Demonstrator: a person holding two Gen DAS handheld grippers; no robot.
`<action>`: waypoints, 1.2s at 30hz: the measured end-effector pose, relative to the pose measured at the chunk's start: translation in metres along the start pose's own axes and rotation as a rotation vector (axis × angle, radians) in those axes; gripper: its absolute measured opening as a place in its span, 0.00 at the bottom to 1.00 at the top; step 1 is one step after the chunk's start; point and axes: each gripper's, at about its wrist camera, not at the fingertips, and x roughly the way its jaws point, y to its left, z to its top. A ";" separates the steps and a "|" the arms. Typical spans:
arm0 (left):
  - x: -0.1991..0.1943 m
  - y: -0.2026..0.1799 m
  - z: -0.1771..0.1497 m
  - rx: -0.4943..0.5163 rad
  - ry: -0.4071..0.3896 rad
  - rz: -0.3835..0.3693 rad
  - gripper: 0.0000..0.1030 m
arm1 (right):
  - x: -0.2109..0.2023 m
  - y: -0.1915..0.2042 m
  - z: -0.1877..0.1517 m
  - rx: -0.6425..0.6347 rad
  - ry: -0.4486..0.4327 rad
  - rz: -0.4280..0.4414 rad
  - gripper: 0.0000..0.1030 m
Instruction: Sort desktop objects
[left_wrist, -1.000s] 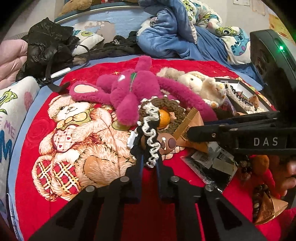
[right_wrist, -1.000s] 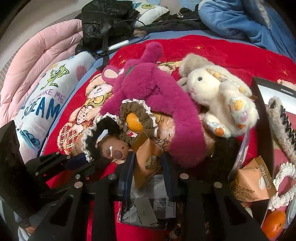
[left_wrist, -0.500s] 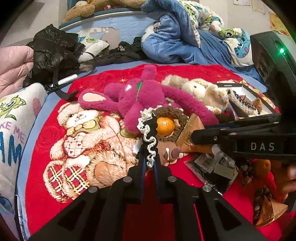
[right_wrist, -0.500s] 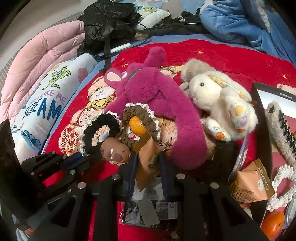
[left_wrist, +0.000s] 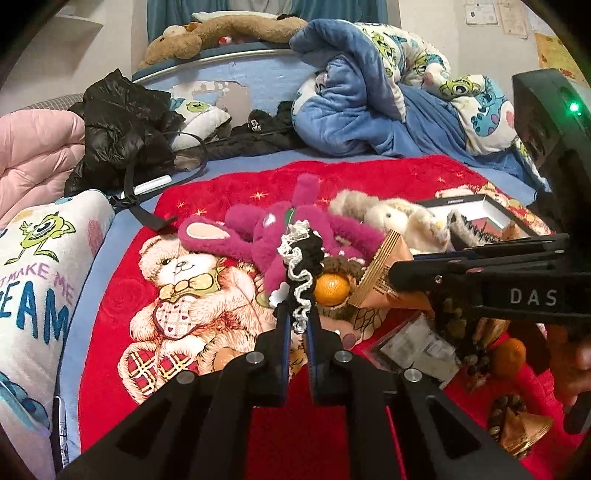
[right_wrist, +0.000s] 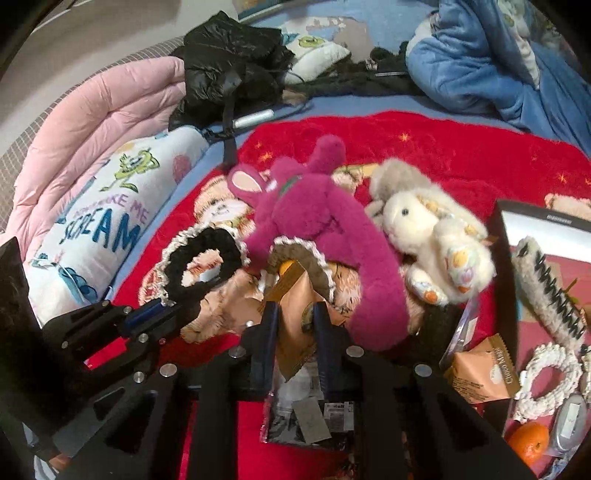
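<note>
Above a red teddy-bear blanket, the left gripper pinches a black lace-edged scrunchie, while the right gripper is closing on an orange snack packet.

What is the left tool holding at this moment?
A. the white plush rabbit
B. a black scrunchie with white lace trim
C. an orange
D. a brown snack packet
B: the left tool is shut on the black scrunchie with white lace trim, lifted clear of the red blanket.
</note>
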 end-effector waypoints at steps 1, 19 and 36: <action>-0.002 -0.001 0.002 -0.002 -0.006 0.002 0.08 | -0.004 0.001 0.001 0.000 -0.008 0.002 0.18; -0.033 -0.063 0.035 -0.013 -0.055 -0.062 0.08 | -0.081 -0.020 0.001 -0.009 -0.118 -0.024 0.18; -0.036 -0.209 0.062 0.163 -0.078 -0.207 0.08 | -0.190 -0.146 -0.045 0.147 -0.208 -0.178 0.18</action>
